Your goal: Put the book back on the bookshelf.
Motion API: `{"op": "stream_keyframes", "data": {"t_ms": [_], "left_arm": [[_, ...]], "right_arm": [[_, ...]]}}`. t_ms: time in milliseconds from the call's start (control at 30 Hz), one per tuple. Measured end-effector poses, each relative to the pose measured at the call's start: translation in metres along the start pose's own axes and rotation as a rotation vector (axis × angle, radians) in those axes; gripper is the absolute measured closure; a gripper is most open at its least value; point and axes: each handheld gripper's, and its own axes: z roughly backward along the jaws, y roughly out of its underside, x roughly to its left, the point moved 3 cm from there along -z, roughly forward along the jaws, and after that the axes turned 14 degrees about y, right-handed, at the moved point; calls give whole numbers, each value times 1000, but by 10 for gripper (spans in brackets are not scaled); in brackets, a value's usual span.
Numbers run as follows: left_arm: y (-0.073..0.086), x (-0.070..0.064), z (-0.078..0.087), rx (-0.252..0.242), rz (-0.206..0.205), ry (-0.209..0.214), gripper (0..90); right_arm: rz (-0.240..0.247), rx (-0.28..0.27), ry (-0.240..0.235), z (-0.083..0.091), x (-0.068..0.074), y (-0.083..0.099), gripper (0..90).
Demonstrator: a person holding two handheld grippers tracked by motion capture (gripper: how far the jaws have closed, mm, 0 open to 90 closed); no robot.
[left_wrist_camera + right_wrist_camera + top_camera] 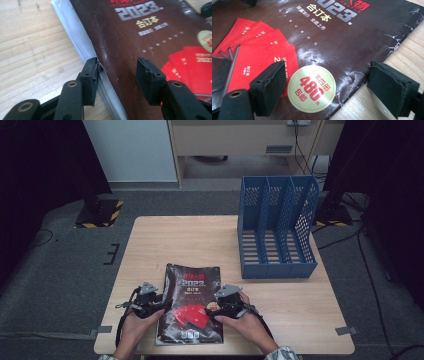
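In the high view, a blue file rack (278,227) stands on the wooden table (200,240) at about 1 o'clock from the table's middle. It has three compartments, and all three are empty. A dark magazine (192,302) lies flat near the front edge of the table, at about 6 o'clock, well apart from the rack. Its cover shows "2023" and some red cards. The left gripper (159,303) is at the left edge of the magazine, at 9 o'clock from it, and the right gripper (214,309) is at the right edge, at 3 o'clock. A hand holds each one. Between the magazine and the rack there is bare wood, and nothing stands in the way.

In the left gripper view, the jaws are apart, not clenched. One jaw touches the white page edge of the magazine (130,40) at its spine side, and the other jaw hangs over the dark cover, at about 3 o'clock from the first. The magazine's edge is between them, but they do not squeeze it.

In the right gripper view, the jaws are also wide apart and released. One jaw is above the red cards on the magazine (332,37), the other is above the table (409,50), just beside the magazine's creased edge. A round pale sticker (312,88) with "480" lies between them
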Motion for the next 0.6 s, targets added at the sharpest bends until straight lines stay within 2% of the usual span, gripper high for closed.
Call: {"op": "stream_keyframes", "data": {"t_ms": [33, 67, 233, 467, 600], "left_arm": [[0, -1, -1, -6, 16, 32, 536], [0, -2, -1, -9, 17, 37, 537], [0, -4, -2, -6, 13, 41, 530], [-2, -7, 1, -32, 14, 77, 536], [-5, -4, -4, -40, 12, 77, 506]], "right_arm": [[-1, 0, -1, 0, 0, 0, 157], [0, 0, -1, 0, 0, 0, 157], [2, 0, -4, 0, 0, 0, 157], [2, 4, -7, 1, -1, 0, 157], [1, 1, -6, 1, -2, 1, 157]]}}
